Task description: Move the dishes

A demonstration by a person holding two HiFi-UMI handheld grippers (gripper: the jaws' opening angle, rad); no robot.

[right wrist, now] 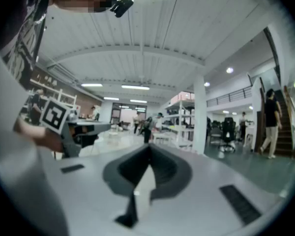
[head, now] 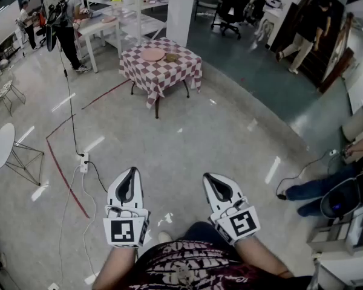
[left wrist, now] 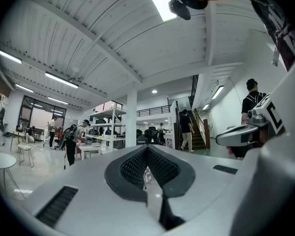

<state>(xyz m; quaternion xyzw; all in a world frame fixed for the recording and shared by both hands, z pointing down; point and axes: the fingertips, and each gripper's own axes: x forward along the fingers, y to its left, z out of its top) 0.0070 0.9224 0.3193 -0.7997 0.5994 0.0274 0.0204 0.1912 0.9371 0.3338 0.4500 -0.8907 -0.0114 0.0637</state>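
Far ahead in the head view stands a small table with a red-and-white checked cloth (head: 181,71). A pink plate (head: 152,54) and a small brownish bowl (head: 171,57) lie on it. My left gripper (head: 132,170) and right gripper (head: 207,176) are held low in front of me, side by side and pointing towards that table, well short of it. Both are shut with nothing between the fingers. In the left gripper view the left gripper (left wrist: 147,147) has its tips meeting, and the right gripper view shows the same of the right gripper (right wrist: 148,146).
A round white side table (head: 2,145) stands at the left. A power strip with cables (head: 83,162) and a red tape line (head: 63,174) lie on the floor between. A white pillar (head: 181,8) and white tables (head: 118,23) stand behind the checked table. A seated person's legs (head: 314,186) reach in at the right.
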